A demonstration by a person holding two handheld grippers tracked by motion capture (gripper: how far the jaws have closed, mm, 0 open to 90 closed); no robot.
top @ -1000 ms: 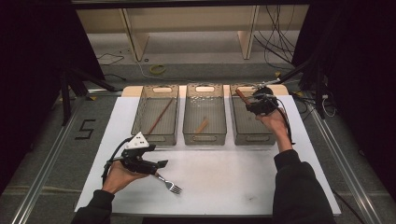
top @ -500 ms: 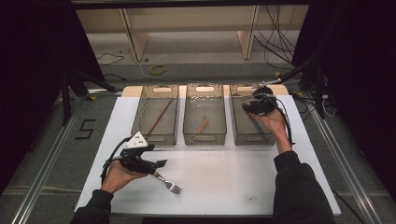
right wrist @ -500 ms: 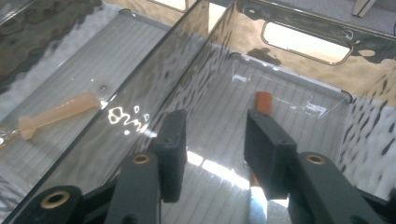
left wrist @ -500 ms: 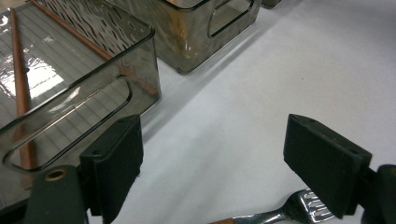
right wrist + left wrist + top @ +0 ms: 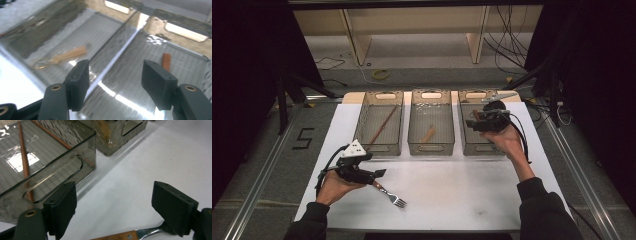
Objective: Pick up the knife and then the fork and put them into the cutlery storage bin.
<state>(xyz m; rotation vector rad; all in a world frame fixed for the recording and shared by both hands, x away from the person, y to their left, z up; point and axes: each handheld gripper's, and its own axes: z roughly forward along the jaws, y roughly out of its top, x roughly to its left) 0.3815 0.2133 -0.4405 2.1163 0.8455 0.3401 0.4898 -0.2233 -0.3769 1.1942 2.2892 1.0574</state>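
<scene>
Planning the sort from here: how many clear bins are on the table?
3, in a row at the table's far side: the left bin holds chopsticks, the middle bin a small wooden-handled utensil, the right bin sits under the right gripper.

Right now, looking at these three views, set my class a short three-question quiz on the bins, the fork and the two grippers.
1. True or false: the fork lies inside the middle bin.
2. Which bin holds the long chopsticks? A) left bin B) middle bin C) right bin
3. Fill in: the right gripper hovers over the ____ bin with its jaws ____.

Key
1. False: it lies on the white table, by the open left gripper.
2. A.
3. right; open, holding nothing.
</scene>
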